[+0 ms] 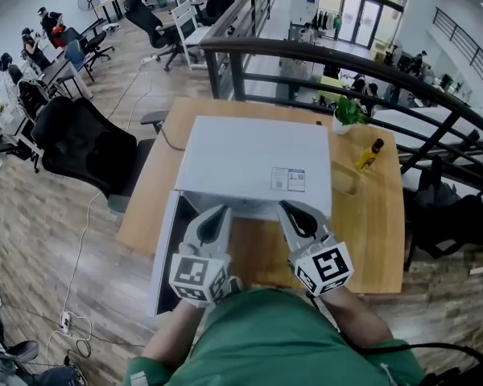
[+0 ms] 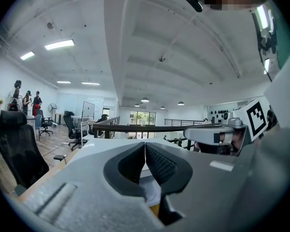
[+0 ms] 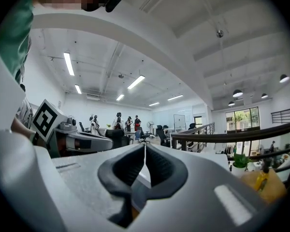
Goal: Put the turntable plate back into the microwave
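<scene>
The white microwave (image 1: 253,163) stands on the wooden table (image 1: 374,227), and its door (image 1: 165,252) hangs open toward the left. Its cavity is hidden behind both grippers, and no turntable plate shows in any view. My left gripper (image 1: 218,214) is raised in front of the opening, shut with nothing between its pads. My right gripper (image 1: 287,210) is beside it at the same height, also shut and empty. In the left gripper view the jaws (image 2: 145,147) meet above the microwave's white top (image 2: 99,144). The right gripper view shows the same closed pads (image 3: 145,149).
A yellow bottle (image 1: 369,154) and a small potted plant (image 1: 348,112) stand on the table right of the microwave. A dark railing (image 1: 346,61) runs behind the table. A black office chair (image 1: 80,147) stands to the left. People sit at desks far off.
</scene>
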The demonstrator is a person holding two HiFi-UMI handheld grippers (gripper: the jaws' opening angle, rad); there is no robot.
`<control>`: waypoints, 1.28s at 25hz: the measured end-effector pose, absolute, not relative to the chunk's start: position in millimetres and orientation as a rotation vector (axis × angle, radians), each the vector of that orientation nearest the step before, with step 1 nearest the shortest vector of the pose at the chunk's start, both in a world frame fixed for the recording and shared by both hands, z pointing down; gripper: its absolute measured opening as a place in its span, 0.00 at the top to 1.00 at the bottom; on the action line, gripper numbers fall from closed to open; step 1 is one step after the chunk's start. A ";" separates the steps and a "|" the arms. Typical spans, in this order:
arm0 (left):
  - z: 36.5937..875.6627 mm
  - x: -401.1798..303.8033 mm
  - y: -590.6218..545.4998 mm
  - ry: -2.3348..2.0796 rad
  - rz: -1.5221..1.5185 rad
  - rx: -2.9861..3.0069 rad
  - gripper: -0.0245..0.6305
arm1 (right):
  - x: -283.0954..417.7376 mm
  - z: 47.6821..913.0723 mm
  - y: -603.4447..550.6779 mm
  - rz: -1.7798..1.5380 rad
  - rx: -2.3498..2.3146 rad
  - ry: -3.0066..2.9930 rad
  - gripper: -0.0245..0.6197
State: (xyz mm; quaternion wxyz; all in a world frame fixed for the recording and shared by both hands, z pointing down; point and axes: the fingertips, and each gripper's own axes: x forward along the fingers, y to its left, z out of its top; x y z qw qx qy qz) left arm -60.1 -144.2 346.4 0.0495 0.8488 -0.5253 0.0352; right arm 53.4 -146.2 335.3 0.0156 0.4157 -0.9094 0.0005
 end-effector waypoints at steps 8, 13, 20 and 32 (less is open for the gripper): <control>345.4 -58.9 -138.0 -1.624 0.126 2.627 0.94 | 51.3 332.2 -143.9 -0.065 1.307 -2.817 0.95; 344.1 -65.7 -142.9 -1.658 0.136 2.633 0.94 | 49.9 331.2 -148.8 -0.100 1.321 -2.807 0.95; 348.6 -67.8 -145.8 -1.664 0.141 2.634 0.94 | 49.6 343.3 -153.4 -0.112 1.323 -2.775 0.95; 353.1 -64.6 -152.2 -1.651 0.153 2.634 0.94 | 50.1 344.5 -158.8 -0.113 1.331 -2.778 0.95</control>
